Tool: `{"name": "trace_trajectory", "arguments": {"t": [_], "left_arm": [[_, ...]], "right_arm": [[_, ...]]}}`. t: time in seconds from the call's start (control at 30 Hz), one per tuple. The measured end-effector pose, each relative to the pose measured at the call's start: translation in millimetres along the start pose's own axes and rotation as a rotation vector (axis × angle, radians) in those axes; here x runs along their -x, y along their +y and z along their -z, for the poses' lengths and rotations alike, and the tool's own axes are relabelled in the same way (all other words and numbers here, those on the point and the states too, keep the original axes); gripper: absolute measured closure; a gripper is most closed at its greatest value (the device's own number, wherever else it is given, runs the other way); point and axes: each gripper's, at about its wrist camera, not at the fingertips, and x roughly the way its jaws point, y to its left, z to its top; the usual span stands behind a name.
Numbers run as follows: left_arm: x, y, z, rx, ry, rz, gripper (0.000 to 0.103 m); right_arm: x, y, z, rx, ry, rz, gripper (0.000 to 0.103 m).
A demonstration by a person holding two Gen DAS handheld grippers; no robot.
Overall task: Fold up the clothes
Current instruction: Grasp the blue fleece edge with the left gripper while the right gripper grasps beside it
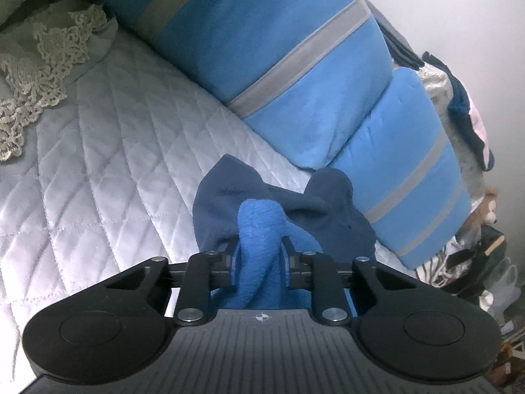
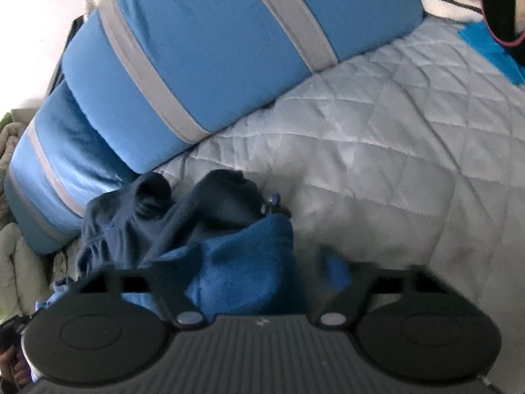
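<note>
Left gripper (image 1: 259,256) pinches a bright-blue fold of the fleece (image 1: 259,229), frame centre. Right gripper (image 2: 262,282) is blurred; can't tell if it's gripping, fleece (image 2: 242,262) bunched between its jaws. Get a firm right pinch first, then pull the edges taut over the bed (image 2: 377,138). Navy bulk sits just above both grippers, against the pillows (image 1: 295,65).

One fleece garment (image 1: 285,213) — navy outside, brighter blue inside — lies bunched on the bed (image 1: 115,170). Two blue cushions (image 1: 262,49) with grey stripes sit along the bed's far edge. One lace cloth (image 1: 36,75) lies at a corner.
</note>
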Motion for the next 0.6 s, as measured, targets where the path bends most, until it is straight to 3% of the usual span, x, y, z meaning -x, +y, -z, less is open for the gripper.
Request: {"name": "trace_trajectory", "arguments": {"t": [0.07, 0.17, 0.4, 0.6], "left_arm": [[0, -1, 2, -0.005, -0.003, -0.034, 0.083], [3, -9, 3, -0.032, -0.032, -0.057, 0.084], [28, -34, -3, -0.136, -0.179, -0.049, 0.085], [34, -56, -14, -0.24, -0.278, -0.058, 0.086]], "right_arm": [[9, 4, 1, 0.011, -0.05, -0.005, 0.08], [28, 15, 2, 0.05, -0.152, -0.033, 0.089], [59, 37, 3, 0.117, -0.309, -0.053, 0.092], [66, 48, -9, 0.136, -0.378, -0.046, 0.092]]}}
